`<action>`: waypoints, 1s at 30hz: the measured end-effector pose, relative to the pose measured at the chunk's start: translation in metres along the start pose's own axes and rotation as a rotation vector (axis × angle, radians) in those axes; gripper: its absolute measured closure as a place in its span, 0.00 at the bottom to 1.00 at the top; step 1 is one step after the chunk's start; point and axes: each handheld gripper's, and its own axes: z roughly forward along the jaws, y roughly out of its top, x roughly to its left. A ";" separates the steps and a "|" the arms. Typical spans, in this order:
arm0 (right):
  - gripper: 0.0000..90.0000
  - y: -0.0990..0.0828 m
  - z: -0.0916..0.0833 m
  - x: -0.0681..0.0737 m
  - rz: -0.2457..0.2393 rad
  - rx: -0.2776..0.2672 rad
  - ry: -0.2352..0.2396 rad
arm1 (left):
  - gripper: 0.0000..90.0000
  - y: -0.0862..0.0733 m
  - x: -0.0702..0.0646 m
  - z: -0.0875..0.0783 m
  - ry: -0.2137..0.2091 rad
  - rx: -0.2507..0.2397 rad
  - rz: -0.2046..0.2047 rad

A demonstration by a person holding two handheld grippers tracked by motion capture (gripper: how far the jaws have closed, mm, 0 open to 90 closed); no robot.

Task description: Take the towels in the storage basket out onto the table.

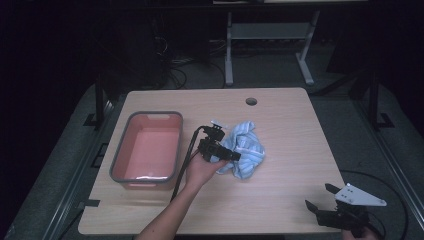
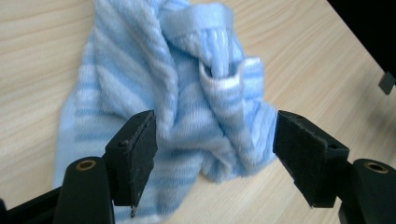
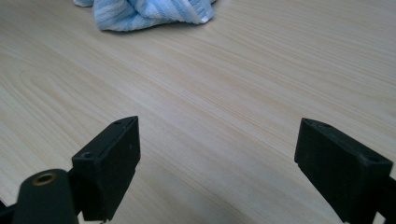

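Two grippers open — left gripper [image 1: 235, 156] over crumpled blue towel [image 1: 246, 149], right gripper [image 1: 318, 196] near table edge [image 1: 210, 233].

Seen from above the person's side, the high view looks forward and down across the whole wooden table [image 1: 280, 130], with dark floor beyond. The left gripper view sits close over a blue striped towel [image 2: 187, 107], looking along its 2 black jaws at the tabletop. The right gripper view rides low near the table's edge, facing across bare wood toward the same towel [image 3: 149, 11], far off. All 3 views share that towel [image 1: 245, 150] and the wood around it.
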 end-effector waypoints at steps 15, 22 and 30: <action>0.15 0.000 0.000 0.000 -0.002 -0.001 -0.001 | 0.31 -0.031 -0.006 -0.012 -0.025 -0.035 0.009; 0.15 0.000 0.000 0.000 -0.001 0.000 -0.002 | 0.30 -0.042 -0.009 -0.017 -0.038 -0.032 0.031; 0.15 0.000 -0.001 0.001 0.000 0.000 -0.002 | 0.29 -0.062 -0.012 -0.025 -0.054 -0.062 0.019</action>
